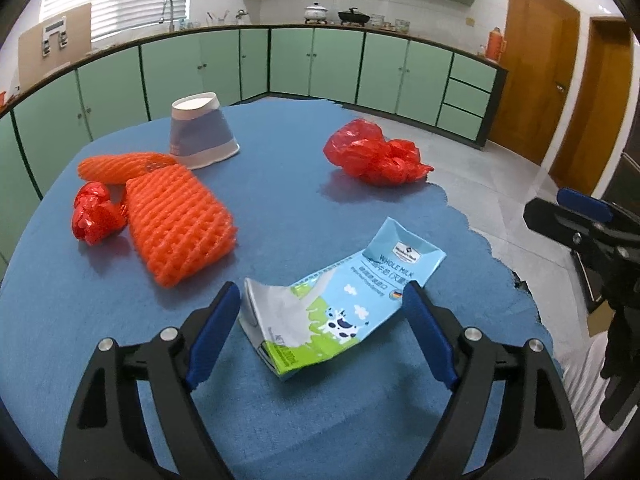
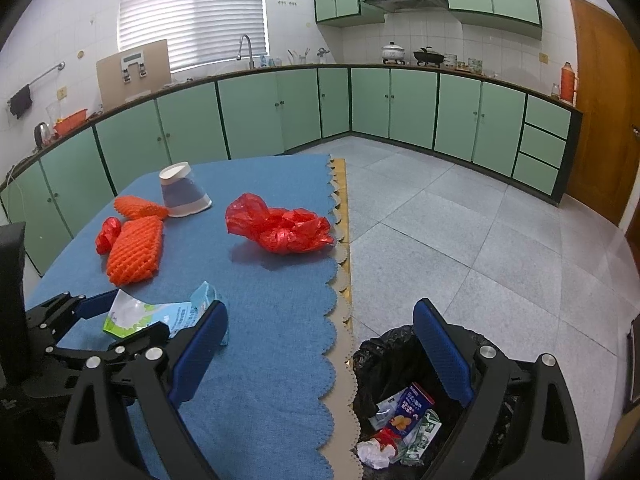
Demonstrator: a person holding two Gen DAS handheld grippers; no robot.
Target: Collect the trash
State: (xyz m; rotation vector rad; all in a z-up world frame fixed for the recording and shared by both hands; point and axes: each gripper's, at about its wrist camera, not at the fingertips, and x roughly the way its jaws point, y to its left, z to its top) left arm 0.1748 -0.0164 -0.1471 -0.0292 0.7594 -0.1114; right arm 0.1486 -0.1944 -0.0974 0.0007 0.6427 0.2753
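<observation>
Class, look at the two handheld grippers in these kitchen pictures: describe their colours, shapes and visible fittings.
Both the left gripper and right gripper have matte black frames with triangular cut-outs, silver round bolts at the pivots, and two long fingers faced with textured blue pads. No cables or sleeves show.

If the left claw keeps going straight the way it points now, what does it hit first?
Most likely the flattened milk carton, which lies on the blue tablecloth between the open fingers of the left claw, apparently untouched. Nothing else lies nearer in that line, though depth is hard to judge.

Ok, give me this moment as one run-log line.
left gripper: open around milk carton, carton flat on table | right gripper: open, empty, over bin | table trash left: carton, cup, bags, foam nets
</observation>
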